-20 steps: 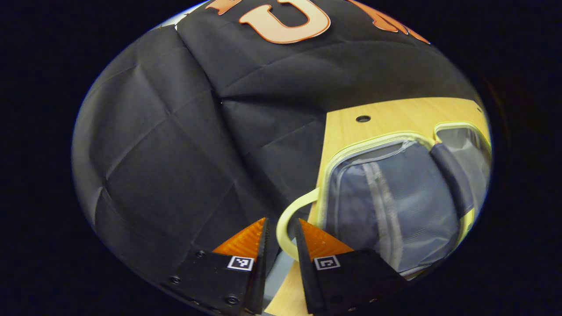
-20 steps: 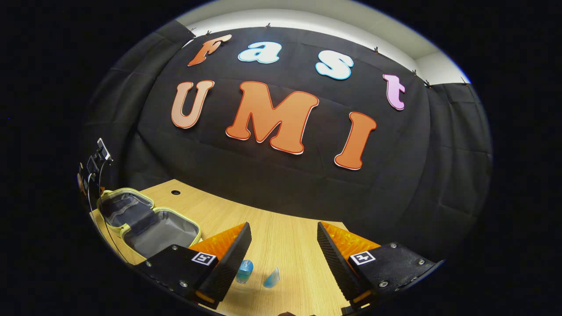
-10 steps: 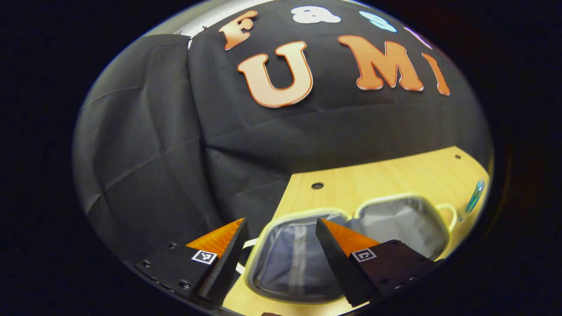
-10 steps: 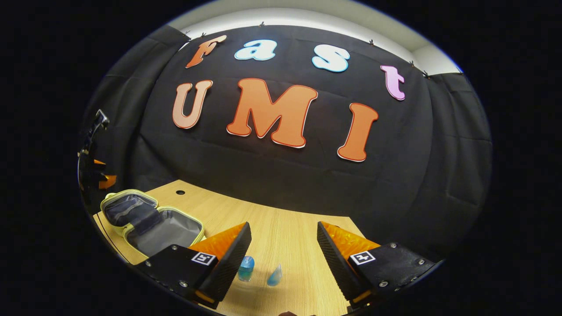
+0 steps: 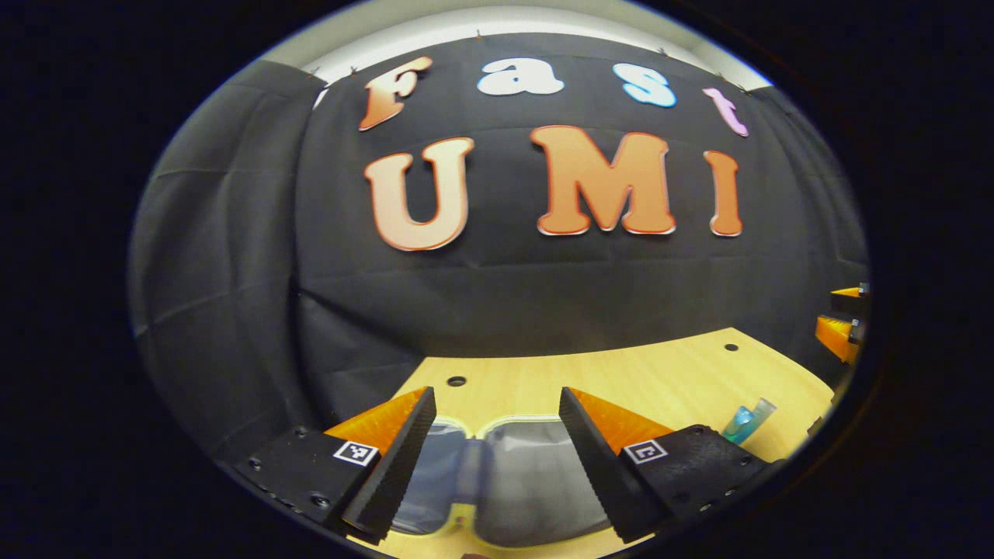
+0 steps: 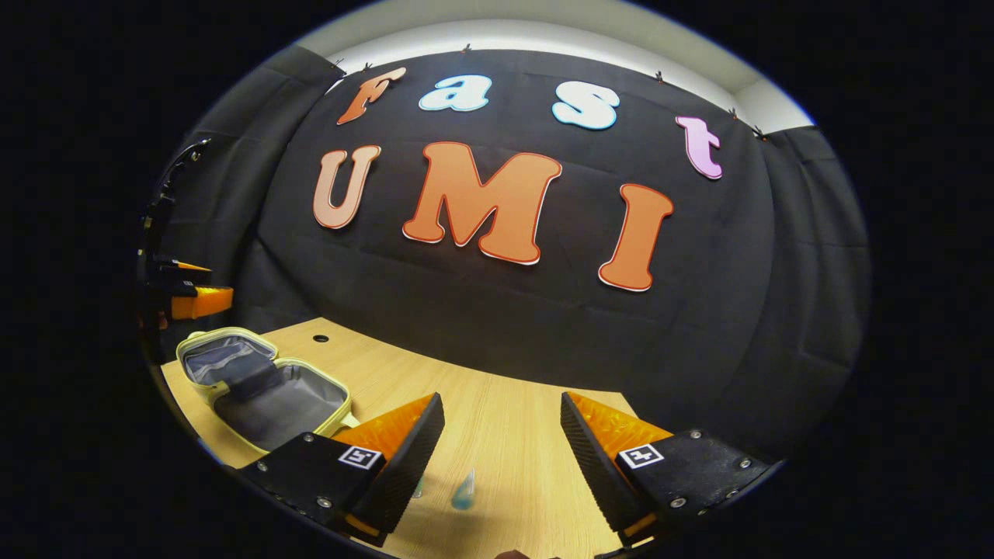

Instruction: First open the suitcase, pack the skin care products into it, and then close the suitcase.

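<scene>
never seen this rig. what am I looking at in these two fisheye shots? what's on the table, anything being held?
There is no robot arm here. A person carries a two-finger hand-held gripper in each hand, and each one has a fisheye camera looking forward along its own fingers.

In the left gripper view, the left hand-held gripper hangs with its fingers apart above the open suitcase. It holds nothing. At the right edge the other gripper's fingers just show.

In the right gripper view, the right hand-held gripper is also open and holds nothing.

On the wooden table lie the suitcase, a small pale-yellow case spread open with a grey lining, and two small blue skin care products, one half hidden behind a finger. The left view catches one of them. Neither is packed yet.
</scene>
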Demonstrator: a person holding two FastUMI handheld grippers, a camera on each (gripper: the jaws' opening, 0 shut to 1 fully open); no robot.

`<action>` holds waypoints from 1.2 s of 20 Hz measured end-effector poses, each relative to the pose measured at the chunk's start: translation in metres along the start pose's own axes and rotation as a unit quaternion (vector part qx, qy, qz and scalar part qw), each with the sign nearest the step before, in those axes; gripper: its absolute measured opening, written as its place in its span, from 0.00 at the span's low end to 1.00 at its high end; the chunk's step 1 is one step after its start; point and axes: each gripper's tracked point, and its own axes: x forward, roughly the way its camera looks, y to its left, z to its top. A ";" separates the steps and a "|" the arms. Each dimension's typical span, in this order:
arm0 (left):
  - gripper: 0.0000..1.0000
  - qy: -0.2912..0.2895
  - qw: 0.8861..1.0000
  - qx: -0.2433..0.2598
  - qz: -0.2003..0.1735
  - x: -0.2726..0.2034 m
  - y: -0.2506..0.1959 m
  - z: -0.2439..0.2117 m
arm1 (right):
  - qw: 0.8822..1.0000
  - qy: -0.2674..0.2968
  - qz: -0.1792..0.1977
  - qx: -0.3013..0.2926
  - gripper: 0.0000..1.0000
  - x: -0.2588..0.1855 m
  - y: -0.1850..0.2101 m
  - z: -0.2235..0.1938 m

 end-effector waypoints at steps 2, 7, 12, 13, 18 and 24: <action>0.98 0.005 1.000 0.009 -0.026 0.002 -0.041 -0.006 | 1.000 0.008 0.003 0.001 0.95 0.000 -0.002 -0.008; 0.99 0.015 0.997 -0.012 -0.075 0.002 -0.128 -0.024 | 0.999 0.028 0.023 0.008 0.95 0.004 0.002 -0.030; 0.99 0.035 0.989 0.020 -0.141 0.005 -0.205 -0.049 | 0.999 0.039 0.030 0.009 0.95 0.008 -0.001 -0.041; 0.99 0.036 0.988 0.025 -0.146 0.007 -0.215 -0.052 | 0.999 0.040 0.031 0.006 0.95 0.009 -0.002 -0.041; 0.99 0.065 0.981 0.029 -0.181 0.009 -0.260 -0.093 | 0.998 0.046 0.037 0.006 0.95 0.008 -0.010 -0.049; 0.99 0.094 0.974 0.040 -0.204 0.015 -0.308 -0.154 | 0.996 0.063 0.062 0.009 0.95 0.017 -0.013 -0.083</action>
